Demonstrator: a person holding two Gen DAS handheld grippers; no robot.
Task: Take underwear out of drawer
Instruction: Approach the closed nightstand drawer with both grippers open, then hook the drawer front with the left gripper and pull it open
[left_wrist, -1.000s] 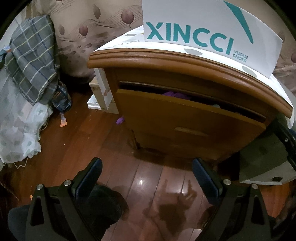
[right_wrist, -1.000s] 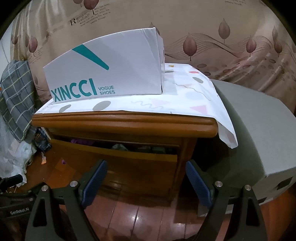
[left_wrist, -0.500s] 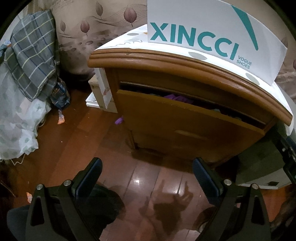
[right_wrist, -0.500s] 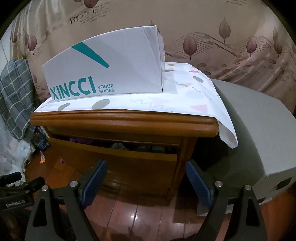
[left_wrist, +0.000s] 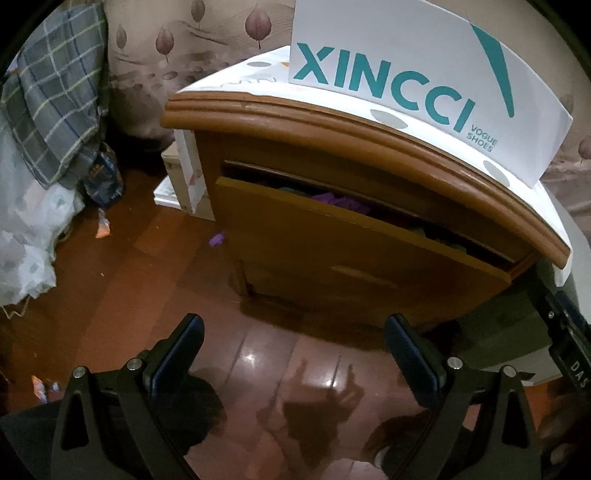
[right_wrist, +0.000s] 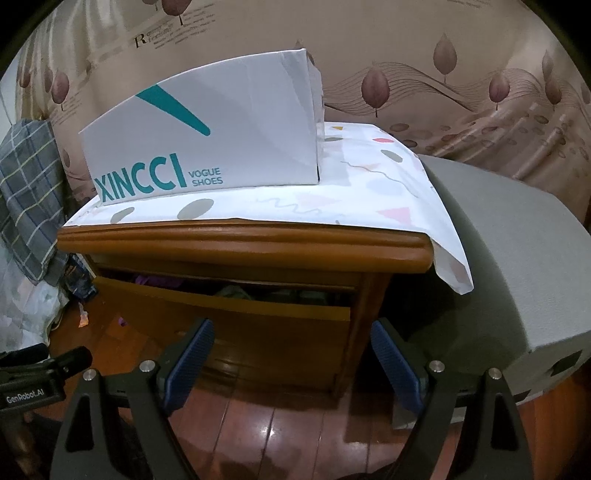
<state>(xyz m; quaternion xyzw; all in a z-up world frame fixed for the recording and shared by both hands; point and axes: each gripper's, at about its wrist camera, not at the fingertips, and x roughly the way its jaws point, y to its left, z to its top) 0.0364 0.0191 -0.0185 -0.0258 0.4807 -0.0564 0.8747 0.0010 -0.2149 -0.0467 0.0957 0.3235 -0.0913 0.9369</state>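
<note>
The left gripper (left_wrist: 293, 347) hangs over the wooden floor (left_wrist: 122, 295) with its jaws spread wide and nothing between them, aimed up at the nightstand (left_wrist: 369, 140). The right gripper (right_wrist: 291, 354) is likewise spread and empty, just short of the drawer (right_wrist: 236, 317) front. Both seem held apart and low so that either can reach into the gap. The drawer stands partly pulled out, leaving a narrow slot under the top edge; inside it lies the underwear (left_wrist: 338, 201), a purple piece nearest the left, with greenish cloth beside it. A white shoe box (right_wrist: 207, 147) rests on a patterned cloth (right_wrist: 369, 199) covering the nightstand top, clear of the drawer. The slot looks tight, so widening it may come first
</note>
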